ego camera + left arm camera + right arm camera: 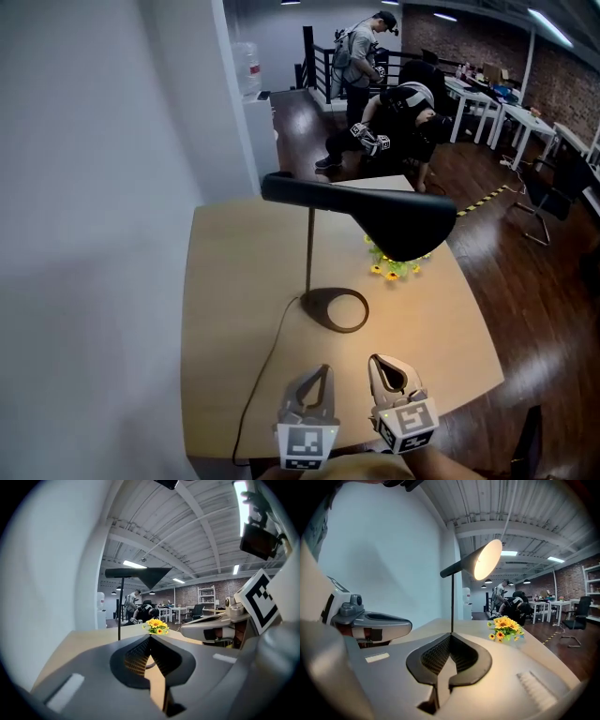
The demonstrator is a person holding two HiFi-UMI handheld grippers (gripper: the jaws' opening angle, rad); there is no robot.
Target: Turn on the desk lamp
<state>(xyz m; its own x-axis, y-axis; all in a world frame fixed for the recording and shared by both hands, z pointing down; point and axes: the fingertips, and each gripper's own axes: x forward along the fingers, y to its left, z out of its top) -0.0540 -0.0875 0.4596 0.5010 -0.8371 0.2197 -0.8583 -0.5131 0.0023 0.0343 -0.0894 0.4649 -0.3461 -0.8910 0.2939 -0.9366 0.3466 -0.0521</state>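
A black desk lamp stands mid-table: its ring base (335, 308), thin pole (309, 248) and wide shade (394, 217). The lamp is lit; the glowing inside of the shade (487, 559) shows in the right gripper view, and warm light falls on the table under it. Both grippers hover at the near table edge, short of the base. My left gripper (324, 370) is shut with nothing in it. My right gripper (375, 360) beside it is also shut and empty. The lamp's black cord (260, 380) runs from the base toward the near left edge.
A small bunch of yellow flowers (394, 266) lies under the shade on the wooden table (234, 272). A white wall (94, 234) borders the table's left side. Two people (394, 117) are beyond the table, with desks and chairs (539, 192) at the right.
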